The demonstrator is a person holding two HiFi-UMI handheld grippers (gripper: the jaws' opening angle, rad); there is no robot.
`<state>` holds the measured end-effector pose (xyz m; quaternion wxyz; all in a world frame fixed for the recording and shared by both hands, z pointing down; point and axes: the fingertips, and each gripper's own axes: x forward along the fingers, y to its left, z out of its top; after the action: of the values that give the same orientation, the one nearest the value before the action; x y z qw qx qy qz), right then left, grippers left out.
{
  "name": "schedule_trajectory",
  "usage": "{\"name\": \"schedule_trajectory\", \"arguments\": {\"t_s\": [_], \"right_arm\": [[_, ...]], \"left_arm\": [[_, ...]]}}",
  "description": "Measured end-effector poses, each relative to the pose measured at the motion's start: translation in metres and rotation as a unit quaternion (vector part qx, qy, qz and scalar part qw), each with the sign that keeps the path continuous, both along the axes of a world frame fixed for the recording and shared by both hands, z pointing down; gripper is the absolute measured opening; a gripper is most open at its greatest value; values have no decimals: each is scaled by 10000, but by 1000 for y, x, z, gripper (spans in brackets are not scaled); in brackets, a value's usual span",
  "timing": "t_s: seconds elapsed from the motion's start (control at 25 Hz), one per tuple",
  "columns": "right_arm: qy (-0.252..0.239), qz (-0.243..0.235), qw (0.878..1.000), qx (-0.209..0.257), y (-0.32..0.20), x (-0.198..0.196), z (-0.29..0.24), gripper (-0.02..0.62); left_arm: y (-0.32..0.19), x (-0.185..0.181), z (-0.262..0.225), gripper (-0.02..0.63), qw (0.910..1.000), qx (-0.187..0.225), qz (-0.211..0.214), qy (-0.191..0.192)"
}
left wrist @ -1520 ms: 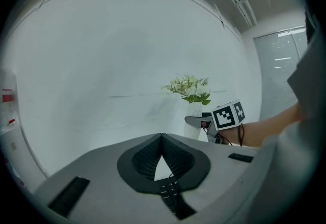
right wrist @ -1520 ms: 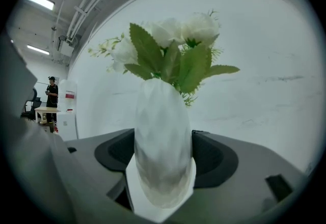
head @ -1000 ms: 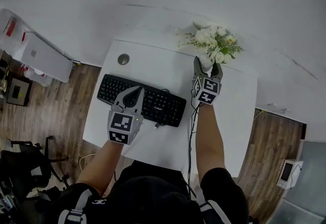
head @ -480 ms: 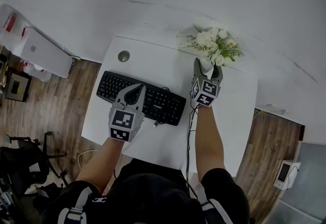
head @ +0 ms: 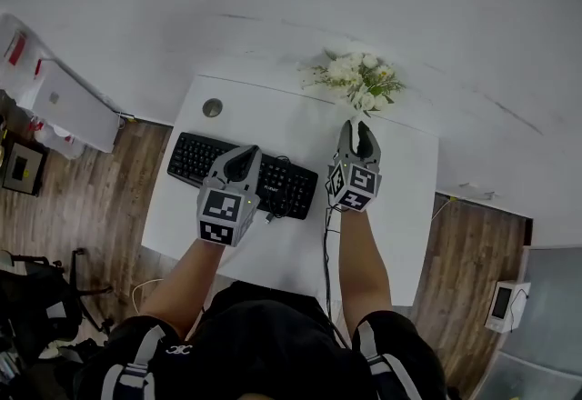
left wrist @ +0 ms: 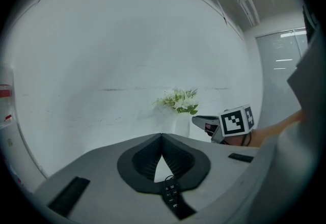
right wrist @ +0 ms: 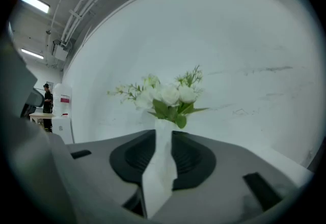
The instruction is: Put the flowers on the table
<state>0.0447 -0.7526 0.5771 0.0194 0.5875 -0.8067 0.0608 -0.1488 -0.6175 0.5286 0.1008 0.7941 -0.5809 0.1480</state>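
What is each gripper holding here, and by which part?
The right gripper, jaws just closing, clamps the white vase of flowers by its body; the left gripper is shut and empty.

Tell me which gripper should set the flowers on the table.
Right. The right gripper's jaws have just closed on the vase of flowers; the left gripper is shut and empty over the keyboard.

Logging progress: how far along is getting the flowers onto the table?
Done: the right claw has just been closing on the white vase of flowers. In hand: the vase is gripped between its jaws by the table's far edge. Left: set it on the table and let go. The left claw: shut, empty.
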Motion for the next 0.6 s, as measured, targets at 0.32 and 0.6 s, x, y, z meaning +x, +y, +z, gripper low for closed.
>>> {"name": "schedule_trajectory", "arguments": {"t_s": [0.32,0.6], "right_arm": [[-203,-320,9983,440,88,-8,-104,0],[-75,-220,9978,623,167,8,-159,2]], "left_arm": [[24,23,-52,2,9987,458,107,177],[54,49,-81,2,9957,778,310,406]]}}
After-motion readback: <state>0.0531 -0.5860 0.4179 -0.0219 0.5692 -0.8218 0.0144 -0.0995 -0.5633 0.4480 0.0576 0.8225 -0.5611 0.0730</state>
